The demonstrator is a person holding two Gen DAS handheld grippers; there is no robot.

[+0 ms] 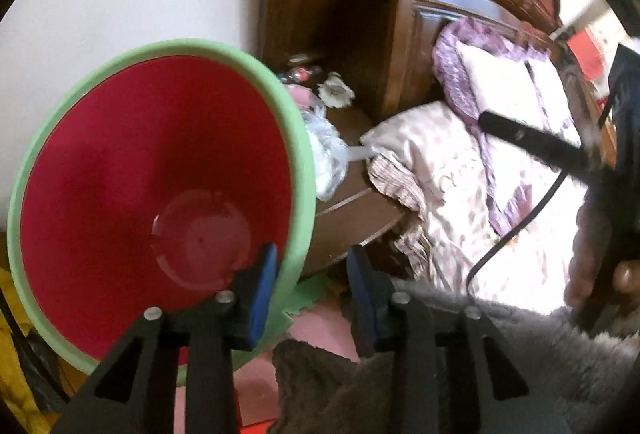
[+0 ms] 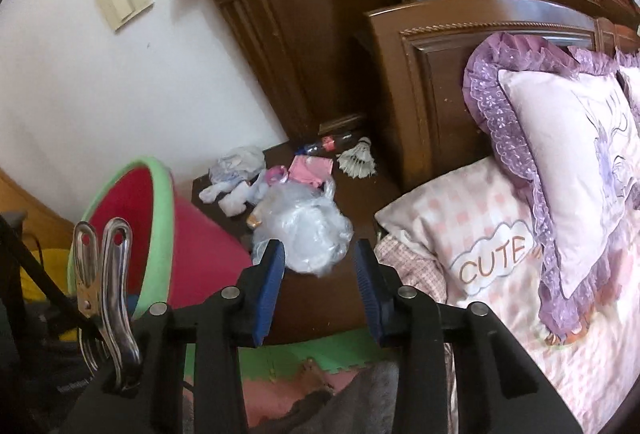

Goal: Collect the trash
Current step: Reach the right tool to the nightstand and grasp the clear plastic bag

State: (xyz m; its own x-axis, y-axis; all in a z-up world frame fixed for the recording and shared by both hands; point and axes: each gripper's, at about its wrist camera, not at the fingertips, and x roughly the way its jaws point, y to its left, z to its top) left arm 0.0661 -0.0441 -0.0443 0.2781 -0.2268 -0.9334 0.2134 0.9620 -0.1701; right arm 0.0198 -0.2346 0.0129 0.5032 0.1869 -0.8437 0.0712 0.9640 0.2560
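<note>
1. Lining up the first pickup, by the look of it: red bin [image 1: 160, 154] bare inside in the left view, trash not yet collected.
2. Left gripper [image 1: 312, 294]: jaws about half-wide, straddling the bin's green rim; one pad against the inner wall, the other clear of the rim. No clamp visible, nothing held.
3. Right gripper [image 2: 318, 290]: jaws part-open and empty, angled down toward clear plastic bag [image 2: 304, 230]. Bag just ahead of the tips, not between them.
4. Trash all on dark nightstand [image 2: 360, 194], between bin and bed: bag nearest the front edge, crumpled tissues [image 2: 236, 170] to the bin side, pink wrapper [image 2: 310, 168], bottle [image 2: 328, 144] and shuttlecock [image 2: 358, 162] farther back by the headboard.
5. Bin tilted, touching or just beside the nightstand's edge; cannot tell which.
6. Next move, as a guess: push right tips forward around a bunched fold of the bag, close, lift, carry over the rim. Thin film likely to slip, so needs a deep bite; also needs a firm hold on the rim first.
</note>
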